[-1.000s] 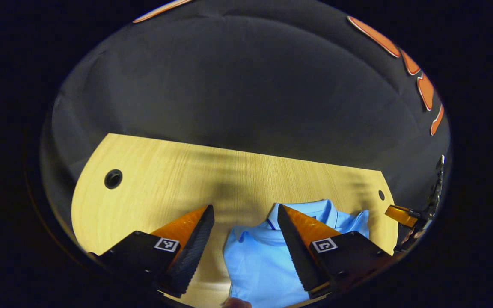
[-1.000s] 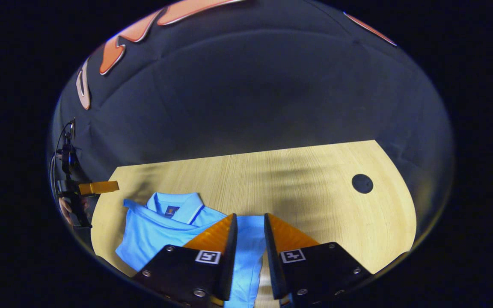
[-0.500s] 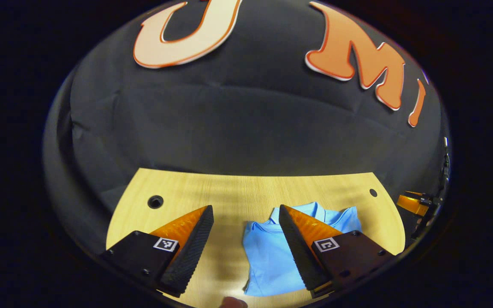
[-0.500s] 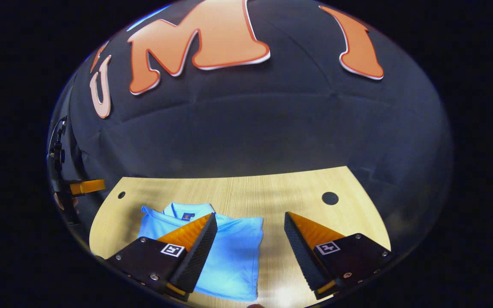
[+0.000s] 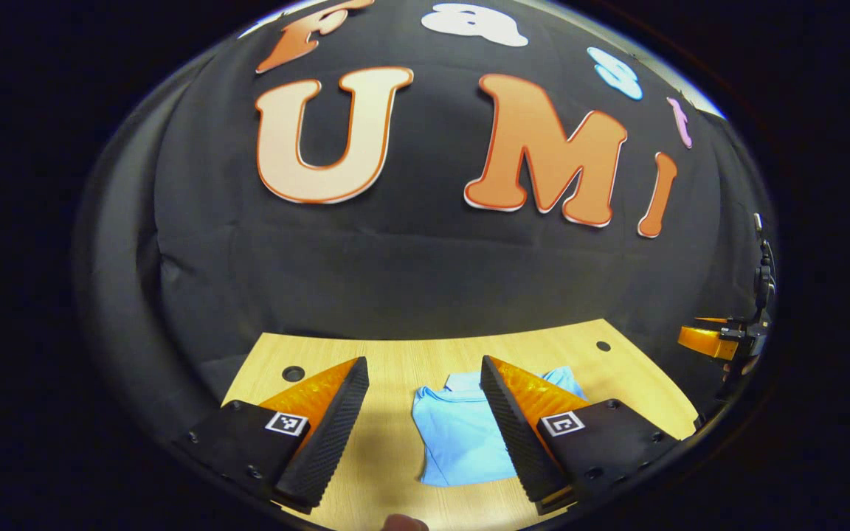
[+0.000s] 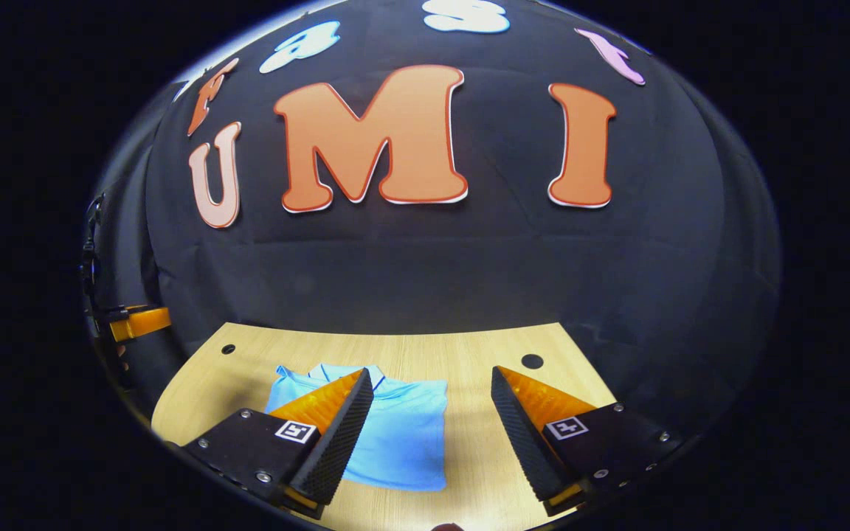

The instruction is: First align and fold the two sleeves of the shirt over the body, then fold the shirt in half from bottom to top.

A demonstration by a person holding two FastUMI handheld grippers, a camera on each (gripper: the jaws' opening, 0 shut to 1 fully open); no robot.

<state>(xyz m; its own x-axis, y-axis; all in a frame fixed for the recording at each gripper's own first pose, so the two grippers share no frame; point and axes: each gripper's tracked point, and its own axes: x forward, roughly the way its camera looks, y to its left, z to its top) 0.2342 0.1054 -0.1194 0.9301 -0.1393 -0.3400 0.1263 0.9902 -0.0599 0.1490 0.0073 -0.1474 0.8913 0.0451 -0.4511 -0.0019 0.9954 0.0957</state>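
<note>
In the left gripper view the left tongs (image 5: 423,383) hang released above the tabletop (image 5: 388,457), fingers spread wide and holding nothing; between them and a little right lies the shirt (image 5: 462,435), a compact folded blue rectangle with its collar toward the booth wall, partly hidden by the right-hand finger. A round hole (image 5: 293,373) sits in the tabletop to the left. In the right gripper view the shirt (image 6: 403,435) lies flat on the tabletop (image 6: 469,450), its left part behind the left-hand finger, and the right tongs (image 6: 432,387) hang released above it, touching nothing. A hole (image 6: 532,361) lies farther right.
</note>
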